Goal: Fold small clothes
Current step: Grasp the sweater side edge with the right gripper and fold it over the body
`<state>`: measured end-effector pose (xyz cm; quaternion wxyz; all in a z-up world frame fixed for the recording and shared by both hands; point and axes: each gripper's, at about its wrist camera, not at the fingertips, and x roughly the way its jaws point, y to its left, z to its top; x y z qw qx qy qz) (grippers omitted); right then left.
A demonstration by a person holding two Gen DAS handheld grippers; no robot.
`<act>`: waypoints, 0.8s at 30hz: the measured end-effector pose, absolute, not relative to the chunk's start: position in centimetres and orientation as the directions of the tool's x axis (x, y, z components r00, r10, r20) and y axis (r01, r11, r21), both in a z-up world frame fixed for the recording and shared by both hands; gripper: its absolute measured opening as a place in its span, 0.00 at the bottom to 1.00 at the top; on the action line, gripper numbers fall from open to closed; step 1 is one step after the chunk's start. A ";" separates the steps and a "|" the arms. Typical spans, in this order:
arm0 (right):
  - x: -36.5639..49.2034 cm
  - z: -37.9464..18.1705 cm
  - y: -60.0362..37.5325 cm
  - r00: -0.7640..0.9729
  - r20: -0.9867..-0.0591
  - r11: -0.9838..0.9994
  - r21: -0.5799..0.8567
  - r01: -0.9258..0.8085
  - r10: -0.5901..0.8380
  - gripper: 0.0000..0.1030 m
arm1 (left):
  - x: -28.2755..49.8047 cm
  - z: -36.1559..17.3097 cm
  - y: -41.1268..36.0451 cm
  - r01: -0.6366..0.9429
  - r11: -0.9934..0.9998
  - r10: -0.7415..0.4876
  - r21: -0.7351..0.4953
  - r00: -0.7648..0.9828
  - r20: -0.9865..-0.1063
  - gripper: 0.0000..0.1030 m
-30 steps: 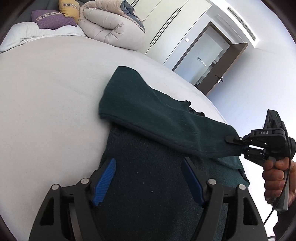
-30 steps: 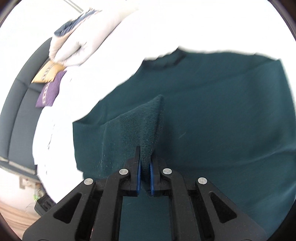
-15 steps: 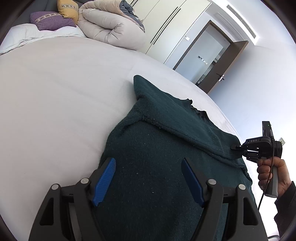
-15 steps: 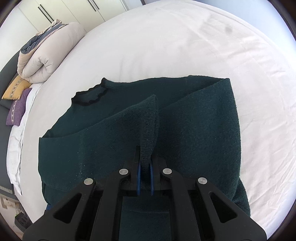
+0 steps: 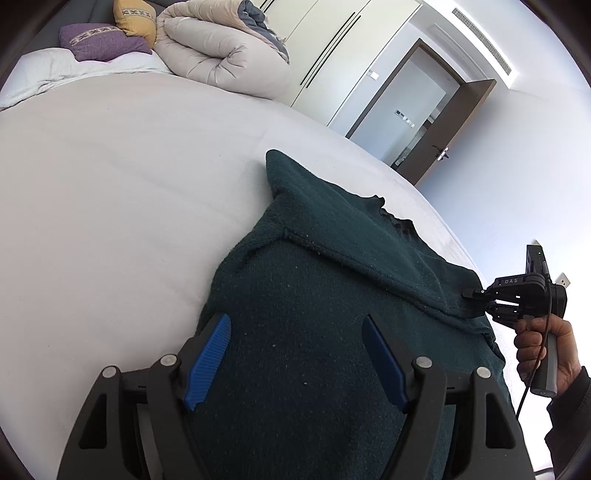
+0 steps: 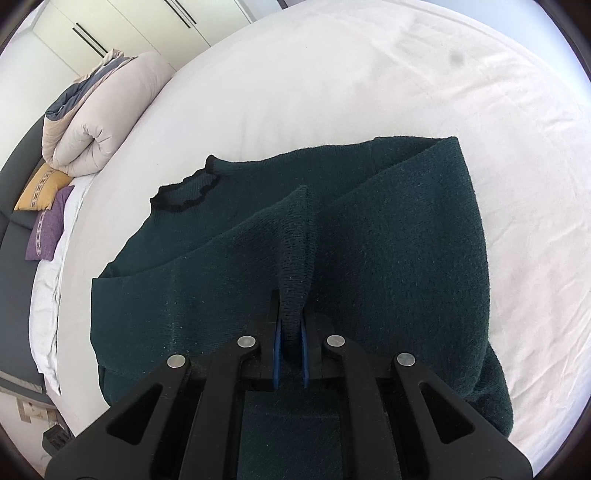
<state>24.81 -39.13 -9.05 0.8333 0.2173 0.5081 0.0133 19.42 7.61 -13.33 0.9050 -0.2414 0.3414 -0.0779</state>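
Observation:
A dark green knit sweater [image 5: 314,314] lies on the white bed [image 5: 110,184], its black-edged collar [image 6: 184,192] toward the headboard. One sleeve is folded across the body. My right gripper [image 6: 290,354] is shut on the sleeve cuff [image 6: 295,258], held low over the sweater; it also shows in the left wrist view [image 5: 476,295] at the sweater's right edge. My left gripper [image 5: 295,358] is open and empty, its blue pads [image 5: 207,354] hovering just over the sweater's lower body.
A rolled beige duvet [image 5: 221,48], a purple pillow [image 5: 99,40] and a yellow pillow [image 5: 136,14] sit at the head of the bed. White wardrobes and an open door [image 5: 424,110] stand beyond. The bed's edge runs close to the right hand [image 5: 543,347].
My right gripper has carried the sleeve cuff across the sweater and lowered it, so the sleeve now lies nearly flat over the body. The left gripper stayed open and barely moved.

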 end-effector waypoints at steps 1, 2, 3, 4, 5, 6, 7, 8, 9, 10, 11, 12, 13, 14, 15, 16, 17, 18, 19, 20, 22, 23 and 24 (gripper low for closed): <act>24.9 -9.1 -39.1 0.482 -0.841 0.903 0.379 0.201 0.246 0.07 | 19.4 -13.3 7.6 -0.024 0.871 -0.306 -0.490 0.755 -0.580 0.74; 24.8 -9.3 -39.1 0.480 -0.840 0.899 0.387 0.206 0.252 0.07 | 19.4 -13.3 7.6 -0.024 0.871 -0.306 -0.490 0.755 -0.580 0.74; 24.7 -9.3 -39.2 0.477 -0.839 0.893 0.399 0.211 0.262 0.07 | 19.4 -13.3 7.6 -0.024 0.872 -0.305 -0.490 0.755 -0.581 0.74; 24.6 -9.4 -39.2 0.473 -0.838 0.886 0.409 0.217 0.271 0.07 | 19.4 -13.3 7.6 -0.024 0.872 -0.305 -0.489 0.755 -0.581 0.74; 24.5 -9.3 -39.2 0.472 -0.837 0.883 0.415 0.220 0.275 0.07 | 19.4 -13.3 7.6 -0.024 0.872 -0.305 -0.490 0.755 -0.581 0.74; 24.3 -9.2 -39.3 0.472 -0.836 0.882 0.419 0.218 0.281 0.07 | 19.5 -13.3 7.6 -0.024 0.871 -0.306 -0.490 0.755 -0.581 0.74; 24.1 -8.9 -39.3 0.476 -0.833 0.882 0.421 0.213 0.283 0.07 | 19.4 -13.3 7.6 -0.024 0.871 -0.305 -0.490 0.755 -0.581 0.74; 24.1 -8.7 -39.2 0.481 -0.831 0.886 0.415 0.205 0.278 0.07 | 19.5 -13.3 7.6 -0.024 0.872 -0.305 -0.490 0.755 -0.581 0.74; 24.2 -8.6 -39.2 0.483 -0.834 0.895 0.400 0.199 0.266 0.07 | 19.5 -13.3 7.6 -0.024 0.872 -0.305 -0.489 0.754 -0.581 0.74; 24.3 -8.7 -39.2 0.475 -0.844 0.904 0.378 0.201 0.247 0.07 | 19.5 -13.3 7.7 -0.025 0.872 -0.305 -0.489 0.754 -0.582 0.74; 24.6 -9.1 -39.3 0.462 -0.857 0.911 0.355 0.209 0.228 0.07 | 19.4 -13.3 7.7 -0.024 0.872 -0.306 -0.489 0.754 -0.582 0.74; 24.8 -9.6 -39.3 0.445 -0.870 0.920 0.331 0.209 0.212 0.08 | 19.4 -13.3 7.7 -0.024 0.871 -0.306 -0.490 0.753 -0.582 0.74; 24.7 -10.0 -39.4 0.442 -0.870 0.919 0.335 0.207 0.217 0.08 | 19.4 -13.3 7.8 -0.025 0.871 -0.307 -0.491 0.752 -0.583 0.74; 24.4 -10.0 -39.6 0.454 -0.861 0.911 0.354 0.212 0.230 0.08 | 19.5 -13.2 7.8 -0.027 0.870 -0.308 -0.491 0.749 -0.586 0.74; 24.1 -9.9 -39.8 0.460 -0.855 0.904 0.369 0.216 0.239 0.08 | 19.5 -12.9 7.8 -0.031 0.870 -0.308 -0.492 0.745 -0.592 0.74; 23.7 -9.9 -40.0 0.465 -0.851 0.897 0.381 0.224 0.246 0.09 | 19.4 -12.4 7.9 -0.033 0.869 -0.311 -0.493 0.740 -0.596 0.74; 23.4 -9.8 -40.3 0.470 -0.847 0.890 0.392 0.233 0.250 0.10 | 19.3 -11.6 7.9 -0.030 0.870 -0.310 -0.492 0.743 -0.594 0.74; 23.1 -9.7 -40.6 0.472 -0.844 0.883 0.401 0.244 0.253 0.10 | 19.1 -10.4 8.0 -0.023 0.878 -0.296 -0.478 0.758 -0.581 0.74; 23.0 -9.5 -41.0 0.470 -0.845 0.876 0.407 0.257 0.254 0.11 | 19.0 -9.0 7.9 -0.012 0.889 -0.278 -0.457 0.780 -0.561 0.74; 22.6 -9.2 -41.3 0.477 -0.842 0.870 0.413 0.270 0.252 0.12 | 19.1 -7.5 7.9 0.000 0.898 -0.263 -0.439 0.800 -0.539 0.74; 21.6 -8.4 -42.2 0.514 -0.826 0.857 0.423 0.295 0.231 0.12 | 20.8 -4.9 7.9 0.019 0.916 -0.246 -0.401 0.815 -0.525 0.74; 20.9 -7.9 -42.6 0.543 -0.810 0.843 0.439 0.310 0.222 0.12 | 22.2 -3.9 7.7 0.036 0.922 -0.250 -0.385 0.817 -0.520 0.74; 20.3 -7.5 -43.0 0.579 -0.782 0.826 0.472 0.309 0.230 0.12 | 23.7 -3.1 7.5 0.055 0.927 -0.255 -0.370 0.816 -0.518 0.74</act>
